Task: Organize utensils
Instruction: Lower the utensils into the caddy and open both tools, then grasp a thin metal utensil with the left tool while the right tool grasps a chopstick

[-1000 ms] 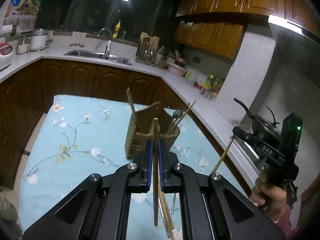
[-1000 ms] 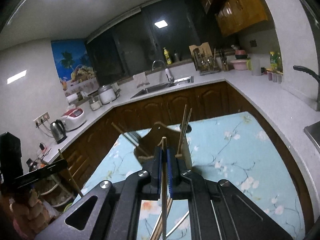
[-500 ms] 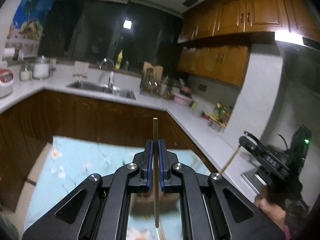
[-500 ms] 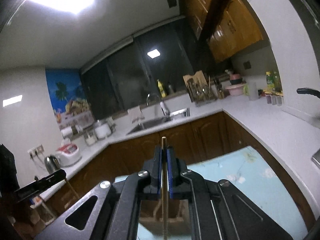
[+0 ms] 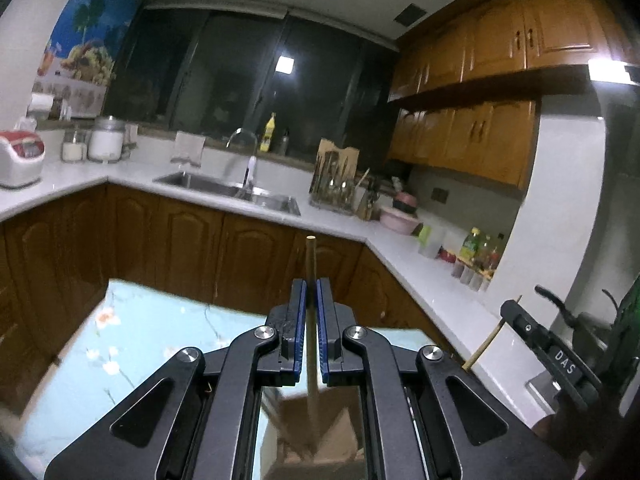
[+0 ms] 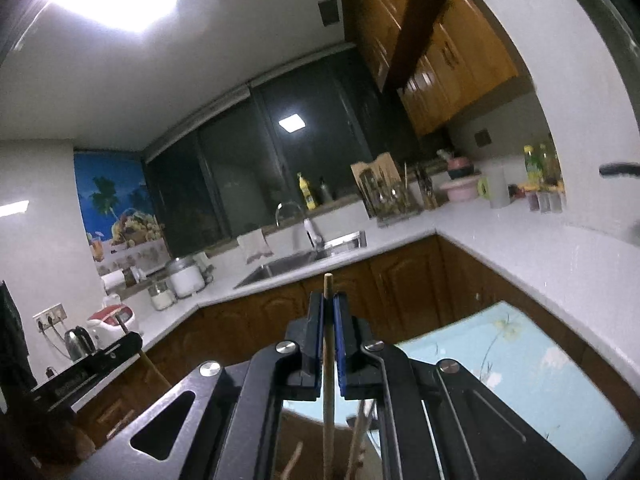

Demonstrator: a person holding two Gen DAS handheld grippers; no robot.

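Note:
My left gripper (image 5: 311, 286) is shut on a wooden chopstick (image 5: 310, 256) that stands upright between the blue pads, its lower end hanging over the wooden utensil holder (image 5: 316, 436) blurred below the jaws. My right gripper (image 6: 328, 300) is likewise shut on another chopstick (image 6: 328, 284), upright, with the holder (image 6: 312, 448) and several sticks in it just under the jaws. Each gripper shows in the other's view: the right one (image 5: 516, 312) at the right edge holding its chopstick (image 5: 486, 344), the left one (image 6: 132, 340) at the left edge.
The table wears a light blue floral cloth (image 5: 132, 340), also seen at the right (image 6: 532, 368). Brown cabinets and a white L-shaped counter (image 5: 336, 224) run behind, with a sink (image 5: 224, 188), a knife and utensil rack (image 5: 334, 176), a rice cooker (image 5: 20, 156) and bottles (image 5: 476, 248).
Both grippers have tilted upward and moved over the holder, which slid from mid-frame to beneath the jaws. Each keeps its chopstick clamped.

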